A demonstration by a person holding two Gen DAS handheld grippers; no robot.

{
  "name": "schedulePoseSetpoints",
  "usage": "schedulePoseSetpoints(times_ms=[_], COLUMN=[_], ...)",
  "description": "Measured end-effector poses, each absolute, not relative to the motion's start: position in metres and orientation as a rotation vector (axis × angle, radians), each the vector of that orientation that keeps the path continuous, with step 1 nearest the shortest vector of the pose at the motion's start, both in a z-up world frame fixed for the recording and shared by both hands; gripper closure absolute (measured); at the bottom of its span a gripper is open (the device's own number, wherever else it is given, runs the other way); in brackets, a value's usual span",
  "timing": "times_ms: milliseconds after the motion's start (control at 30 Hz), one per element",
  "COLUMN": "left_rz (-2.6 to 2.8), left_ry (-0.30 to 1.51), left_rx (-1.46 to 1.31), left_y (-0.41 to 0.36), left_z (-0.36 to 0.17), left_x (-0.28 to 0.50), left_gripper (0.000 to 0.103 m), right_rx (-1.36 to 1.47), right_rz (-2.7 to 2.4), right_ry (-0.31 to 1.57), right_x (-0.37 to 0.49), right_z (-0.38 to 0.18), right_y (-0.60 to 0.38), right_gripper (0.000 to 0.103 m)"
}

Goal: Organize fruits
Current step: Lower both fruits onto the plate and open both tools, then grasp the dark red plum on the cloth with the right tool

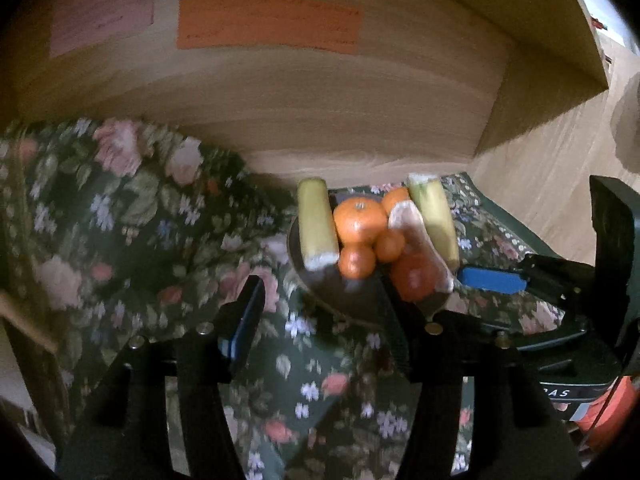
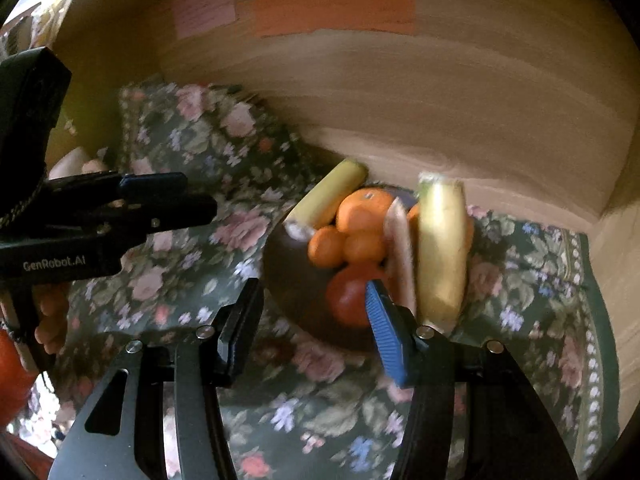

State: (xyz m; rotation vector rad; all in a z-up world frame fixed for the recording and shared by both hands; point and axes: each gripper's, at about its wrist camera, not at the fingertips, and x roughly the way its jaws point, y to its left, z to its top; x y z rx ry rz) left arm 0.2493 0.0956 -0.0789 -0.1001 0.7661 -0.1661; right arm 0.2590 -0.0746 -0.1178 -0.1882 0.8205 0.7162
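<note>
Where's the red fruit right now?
In the dark bowl, at its near edge in front of the oranges, just beyond the right claw in the right wrist view.

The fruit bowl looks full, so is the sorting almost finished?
Nearly, I think. The dark bowl already holds two bananas, several oranges and a red fruit. Both tongs, left and right, are open and empty. No loose fruit shows on the flowered cloth.

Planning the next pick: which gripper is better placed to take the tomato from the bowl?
Right, probably: the right gripper is open with one finger beside the tomato; the left gripper sits farther back.
</note>
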Motion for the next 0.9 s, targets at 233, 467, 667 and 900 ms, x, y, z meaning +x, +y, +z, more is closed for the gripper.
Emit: schedulePoseSetpoints(times_ms=[233, 467, 667, 900], left_rz=[-0.146, -0.135, -0.127, -0.158], left_ry=[0.792, 0.829, 0.847, 0.844], left_rx=[-0.092, -0.117, -0.121, -0.103], left_y=[0.103, 0.114, 0.121, 0.110], left_z=[-0.096, -0.114, -0.124, -0.123], left_x=[0.227, 0.216, 0.213, 0.202], left_gripper=[0.046, 0.046, 0.046, 0.046], right_rx=[-0.219, -0.233, -0.282, -0.271], right_rz=[0.732, 0.736, 0.711, 0.701], right_ry=[0.895, 0.952, 0.967, 0.959], right_x=[0.244, 0.245, 0.250, 0.247], right_z=[-0.147, -0.166, -0.177, -0.173], right_y=[-0.064, -0.051, -0.040, -0.048], right_gripper=[0.054, 0.054, 0.072, 0.080])
